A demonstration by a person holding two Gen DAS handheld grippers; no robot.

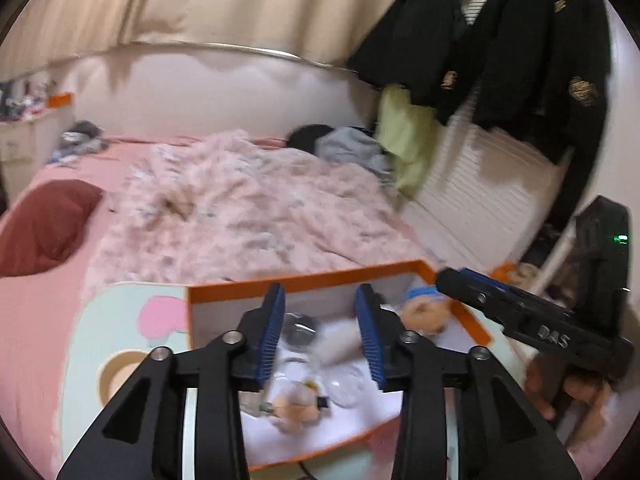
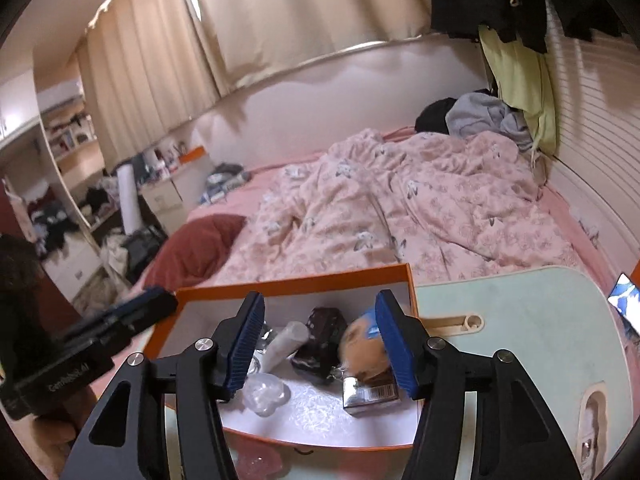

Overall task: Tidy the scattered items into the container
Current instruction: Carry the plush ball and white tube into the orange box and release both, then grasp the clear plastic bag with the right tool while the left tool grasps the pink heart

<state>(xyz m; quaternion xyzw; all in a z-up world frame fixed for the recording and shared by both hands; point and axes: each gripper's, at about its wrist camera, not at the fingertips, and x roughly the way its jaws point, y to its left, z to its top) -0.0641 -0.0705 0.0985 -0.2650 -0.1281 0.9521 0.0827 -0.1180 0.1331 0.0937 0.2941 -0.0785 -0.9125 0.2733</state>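
Note:
An orange box (image 1: 312, 280) (image 2: 296, 280) with a white inside stands on a pale green lap table. In it lie a doll with a blue hat (image 1: 424, 308) (image 2: 360, 344), a small figurine (image 1: 300, 400), a dark wrapped item (image 2: 324, 332), a clear tube (image 2: 286, 344), a clear plastic piece (image 2: 266, 394) and a small silver carton (image 2: 370, 394). My left gripper (image 1: 320, 292) hangs open over the box, nothing between its pads. My right gripper (image 2: 320, 298) is open above the box too, with the doll below its right finger.
The lap table (image 2: 520, 320) rests on a bed with a rumpled pink quilt (image 2: 400, 208) and a red pillow (image 2: 196, 248). Dark jackets (image 1: 520, 48) hang at the right. A hand (image 1: 580, 392) holds the right gripper. A lit screen (image 2: 624, 300) lies at the table's right edge.

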